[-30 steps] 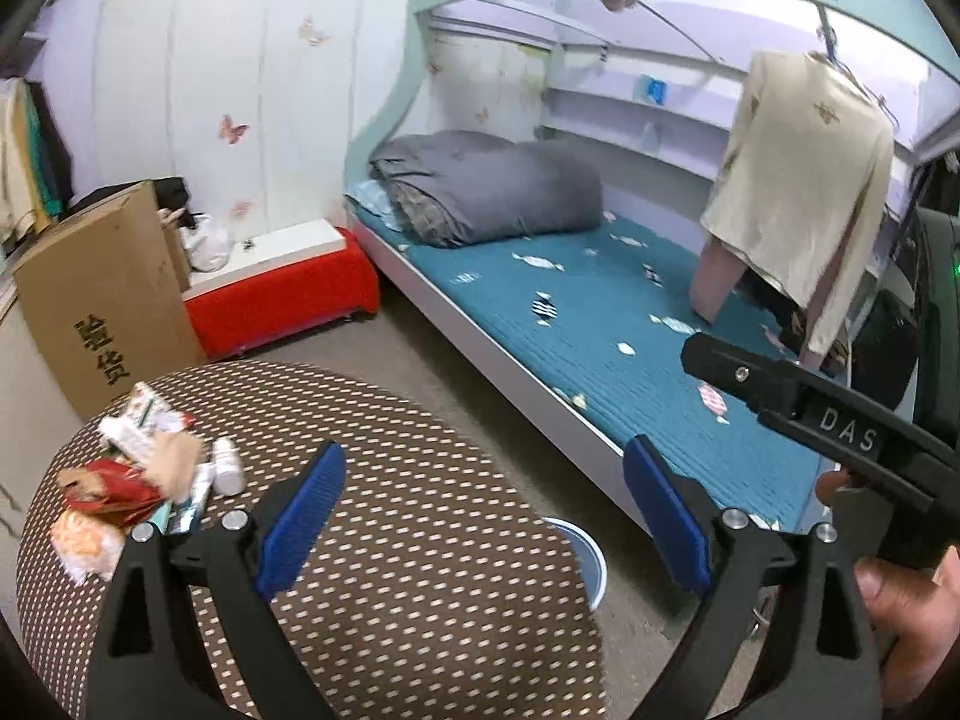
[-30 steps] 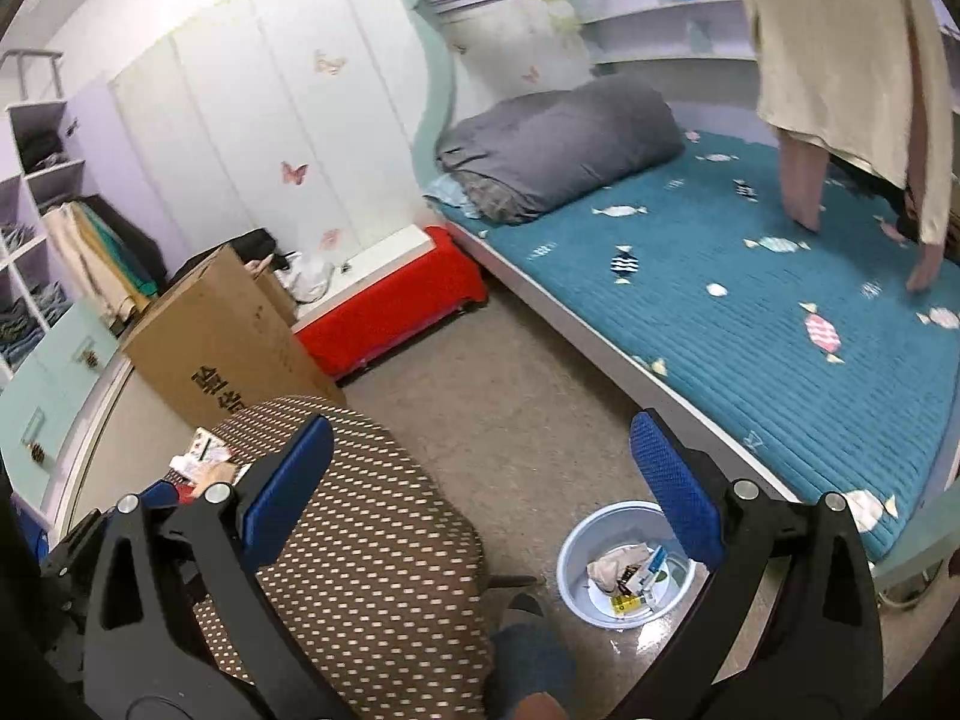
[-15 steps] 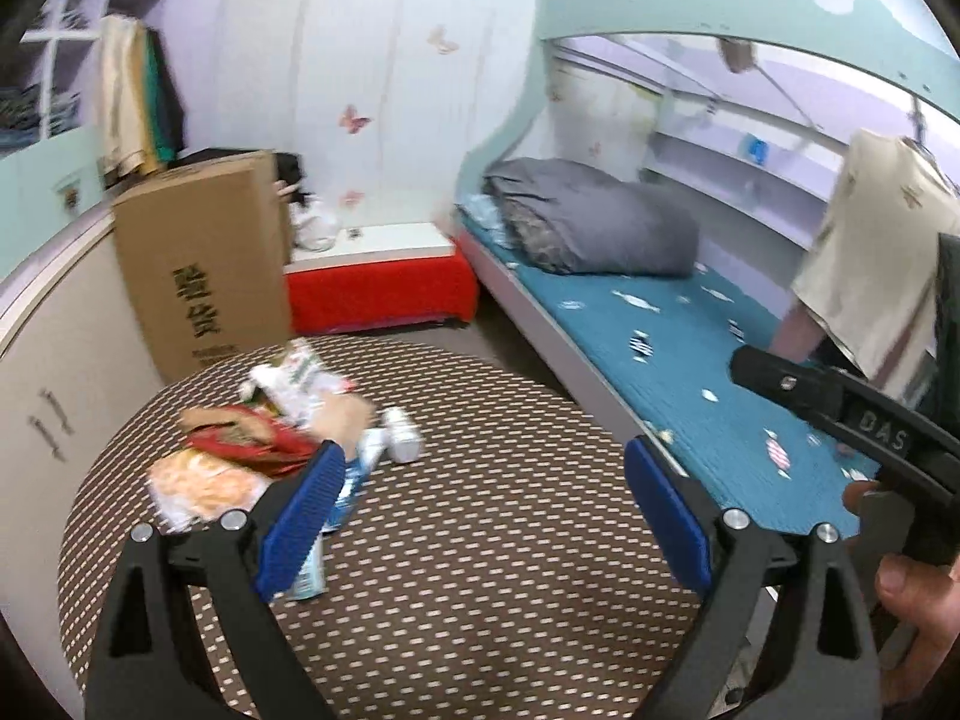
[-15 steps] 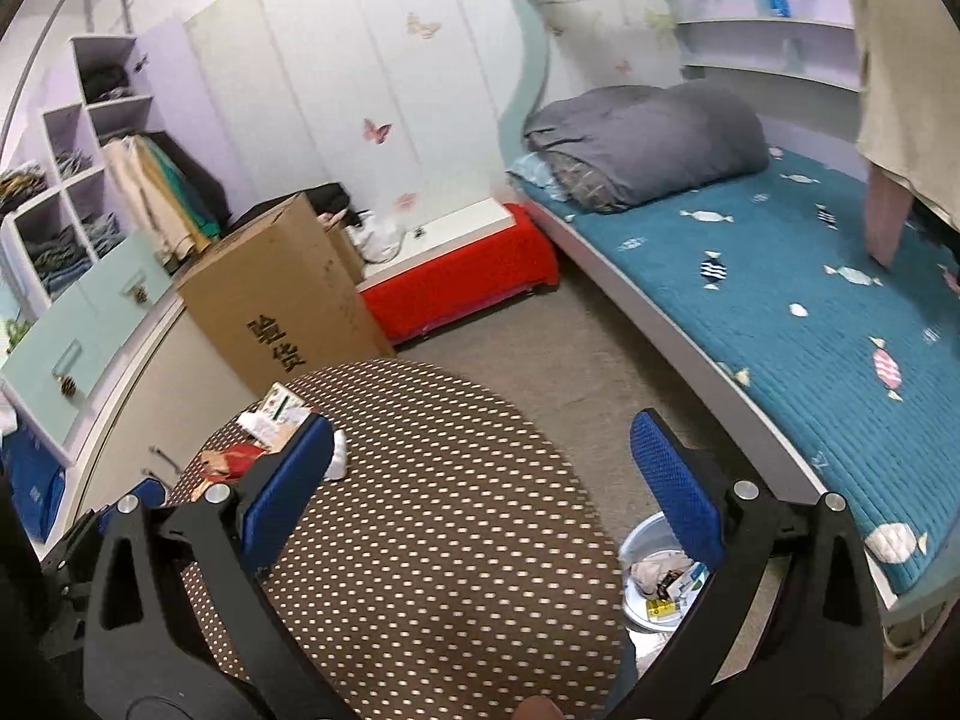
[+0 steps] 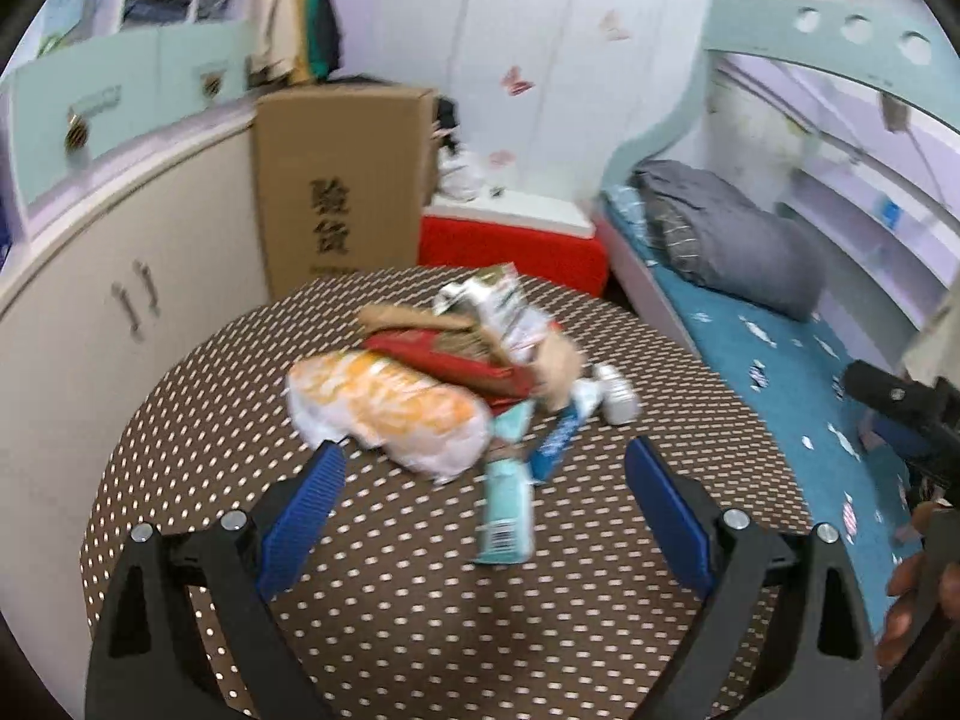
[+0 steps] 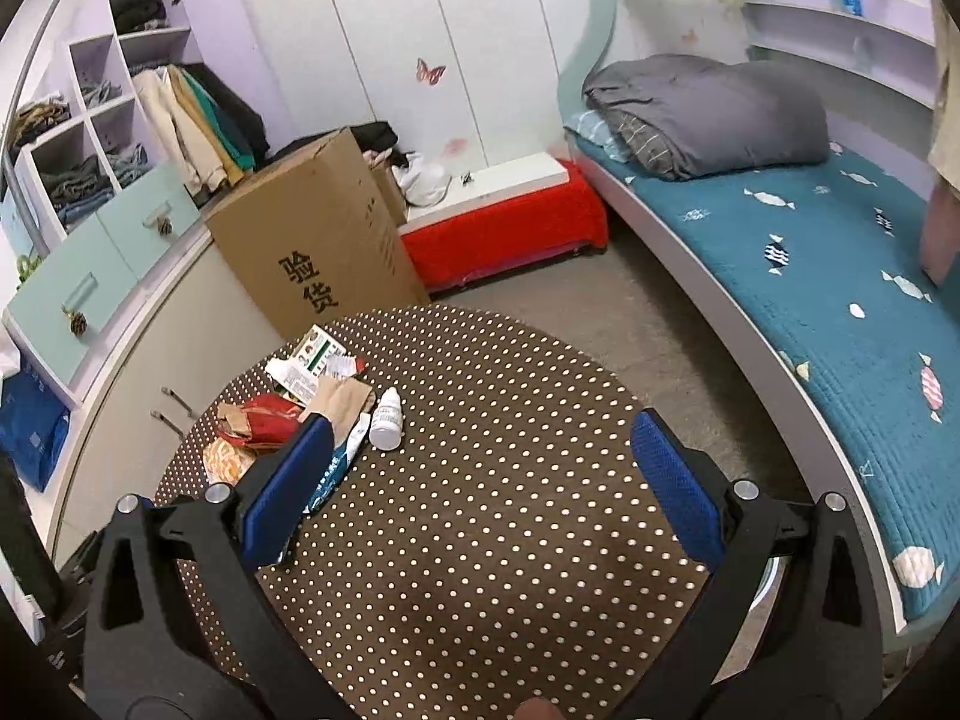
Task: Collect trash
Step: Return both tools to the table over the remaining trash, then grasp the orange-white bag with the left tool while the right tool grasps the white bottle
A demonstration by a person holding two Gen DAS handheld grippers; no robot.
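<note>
Hovering: left gripper (image 5: 483, 501) and right gripper (image 6: 480, 480) both over the round brown polka-dot bench (image 6: 480, 570), jaws spread wide, nothing held.
Trash location: pile sits left of centre in the right wrist view, centre in the left wrist view.
Pile contents: orange-and-white plastic snack bag (image 5: 390, 408), red crumpled wrapper (image 5: 462, 366), teal flat sachet (image 5: 507, 510), small white dropper bottle (image 6: 386, 420), printed paper packaging (image 6: 312, 360).
Done: nothing visibly collected from the bench; no bin clearly in view.
Left: the whole pile, by my read; teal sachet lies nearest the left gripper.
Caveat: left wrist view motion-blurred.
</note>
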